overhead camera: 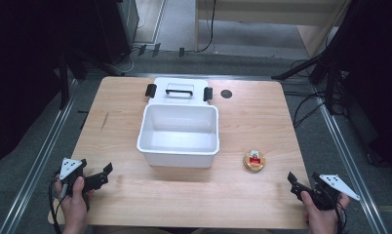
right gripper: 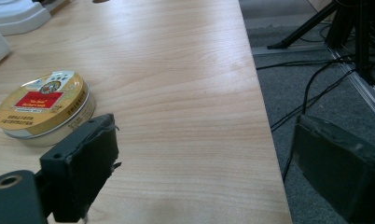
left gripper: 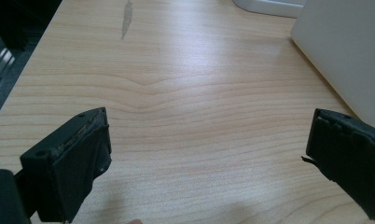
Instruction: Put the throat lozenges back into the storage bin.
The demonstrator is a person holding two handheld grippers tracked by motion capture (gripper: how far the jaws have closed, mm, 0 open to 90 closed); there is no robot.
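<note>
Both grippers rest wide open and empty at the near edge of the wooden table (overhead camera: 262, 117), one in each of our hands. Our left gripper (overhead camera: 105, 174) lies on the wood with its jaws spread apart, bare grain between them in the left gripper view; ahead and to its right rises the side wall of the white plastic bin (left gripper: 344, 51). Our right gripper (overhead camera: 292, 184) is likewise spread wide, gripping nothing; in the right gripper view one jaw sits over the tabletop and the other hangs past the table's edge, above grey carpet and trailing cables (right gripper: 311, 98).

Just ahead of the right gripper and off to its left sits a small round gold tin (right gripper: 43, 107) with a red label, lid on, apart from the jaws. From the high view the tin (overhead camera: 254, 160) lies between that gripper and the open bin (overhead camera: 178, 157), whose lid (overhead camera: 179, 90), black-handled, lies flat just beyond it.

Our left hand (overhead camera: 75, 204) and right hand (overhead camera: 321, 214) reach in from the near side, wrapped around the gripper bodies.
</note>
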